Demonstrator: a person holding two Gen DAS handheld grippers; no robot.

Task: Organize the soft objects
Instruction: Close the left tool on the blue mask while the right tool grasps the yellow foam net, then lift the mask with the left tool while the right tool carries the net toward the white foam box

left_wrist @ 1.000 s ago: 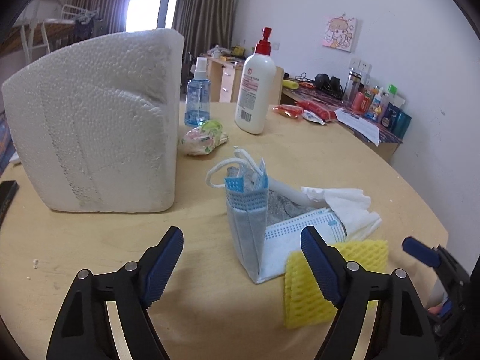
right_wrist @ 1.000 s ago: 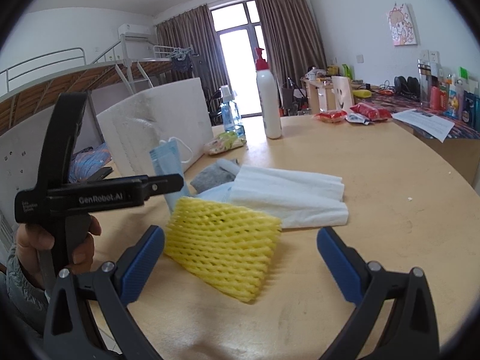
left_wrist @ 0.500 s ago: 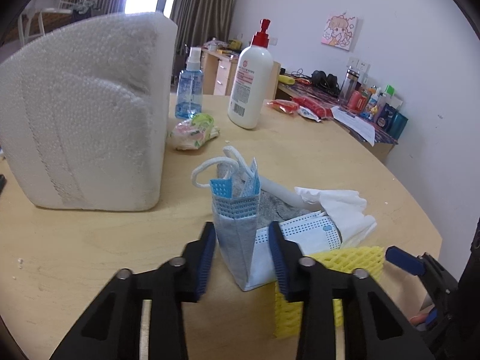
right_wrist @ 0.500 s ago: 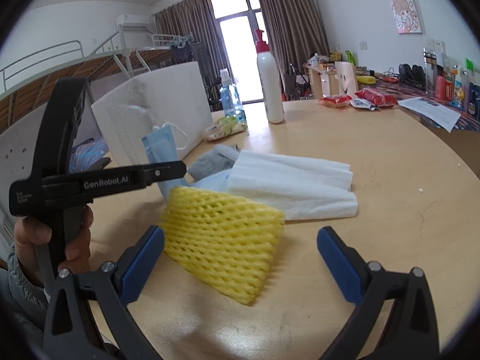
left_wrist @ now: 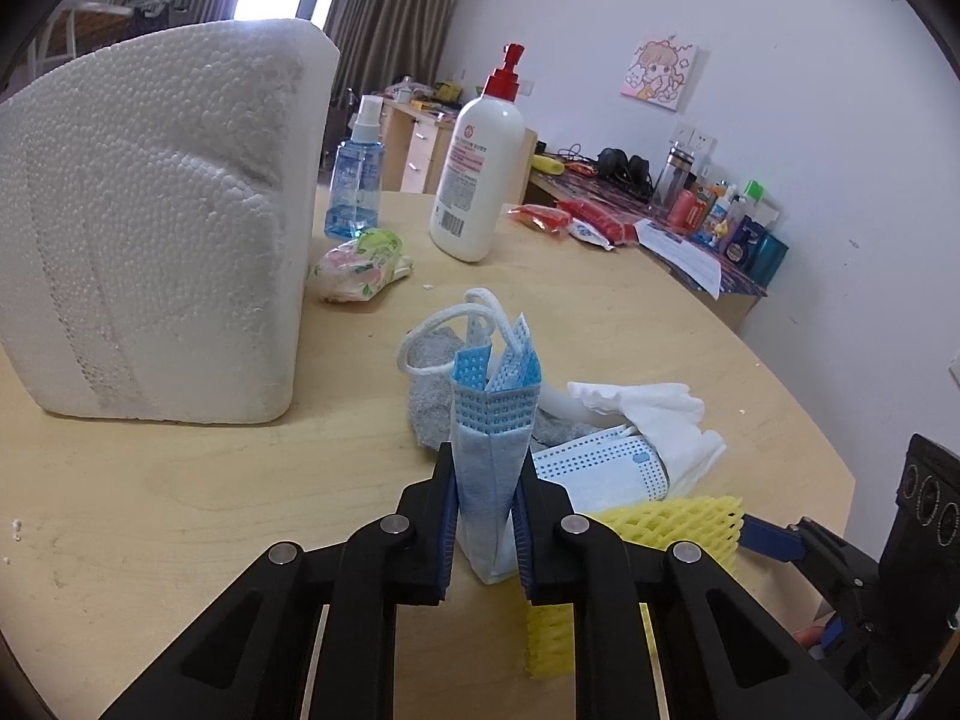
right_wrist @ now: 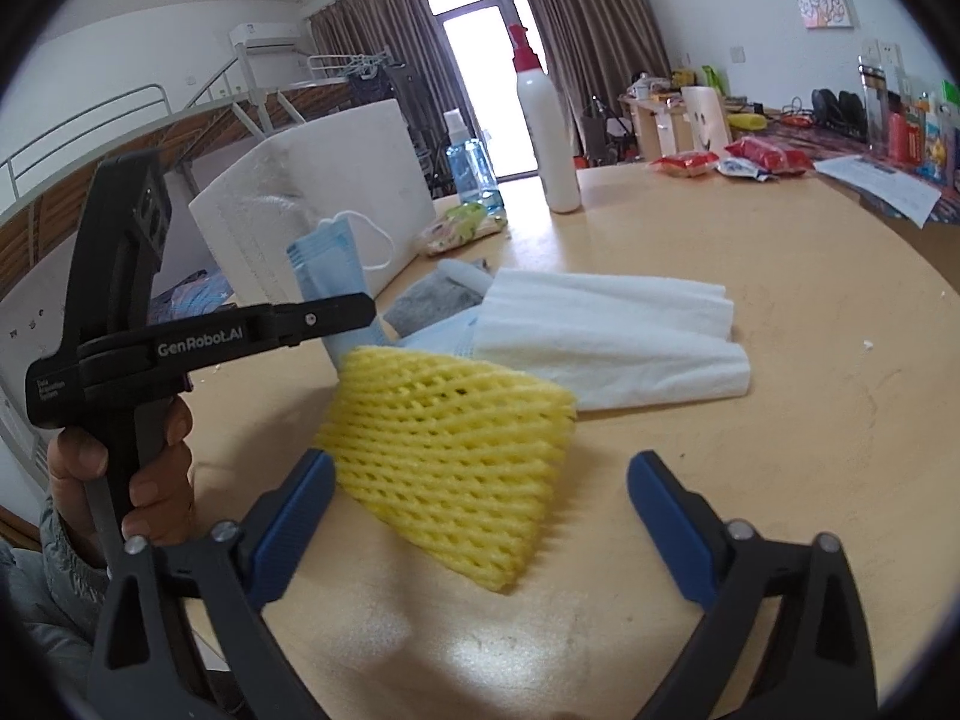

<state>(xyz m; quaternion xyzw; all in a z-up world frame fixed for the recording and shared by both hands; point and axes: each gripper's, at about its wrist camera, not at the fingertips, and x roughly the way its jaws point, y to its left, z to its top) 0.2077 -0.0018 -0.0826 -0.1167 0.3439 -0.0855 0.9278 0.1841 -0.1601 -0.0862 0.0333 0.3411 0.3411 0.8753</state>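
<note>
Where it grips, left gripper reads "GenRobot.AI"

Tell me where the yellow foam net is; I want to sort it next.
In the right wrist view the foam net lies on the table, ahead of the closing right gripper, overlapping the white tissues.
</note>
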